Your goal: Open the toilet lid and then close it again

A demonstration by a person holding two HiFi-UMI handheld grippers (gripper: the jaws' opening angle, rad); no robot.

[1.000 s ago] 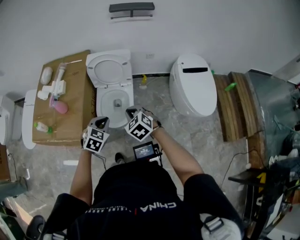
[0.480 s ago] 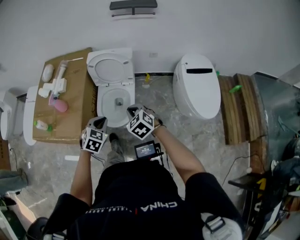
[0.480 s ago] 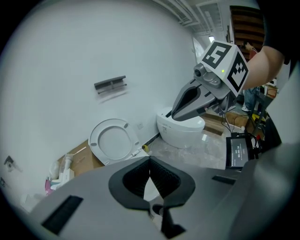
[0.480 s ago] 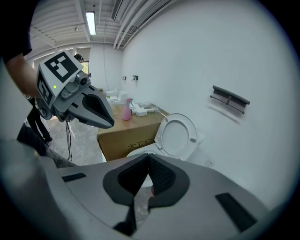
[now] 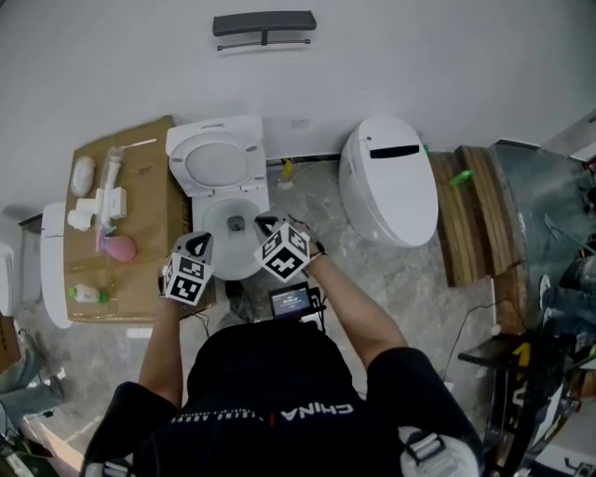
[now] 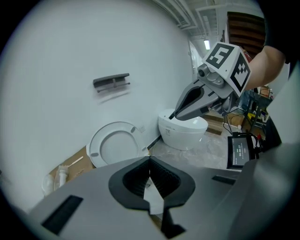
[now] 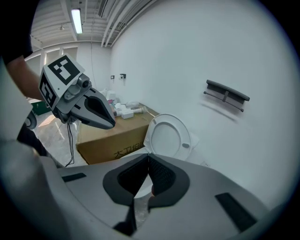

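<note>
Head view: person in a black shirt stands facing the open toilet (image 5: 233, 244), both bare forearms stretched forward and angled in from the elbows. The left hand-held gripper (image 5: 199, 240) sits at the bowl's front-left rim, beside the cardboard box (image 5: 149, 200). The right hand-held gripper (image 5: 265, 224) sits over the bowl's front-right rim, slightly further ahead. The two are side by side, apart, noses pitched down toward the bowl. The toilet lid (image 5: 216, 160) is up, leaning back against the wall with the seat ring; neither gripper touches it. A second toilet (image 5: 389, 182), lid down, stands to the right, with wooden planks (image 5: 463, 219) beyond it. A small screen (image 5: 291, 300) hangs at the person's waist, and a dark wall rack (image 5: 264, 22) is mounted above the open toilet. Left gripper view: own jaws pressed together at the tips, nothing between the ribbed pads. The raised lid is ahead and left, well apart from the tips. The right hand-held gripper crosses the upper right, nose down, over the second toilet in the background, forearm behind it. Right gripper view: own jaws also pressed together, empty. The raised lid is just above the jaw tips in frame but not in contact. The left hand-held gripper shows at upper left, nose down in front of the box; small items on the box top are too small to identify.
</note>
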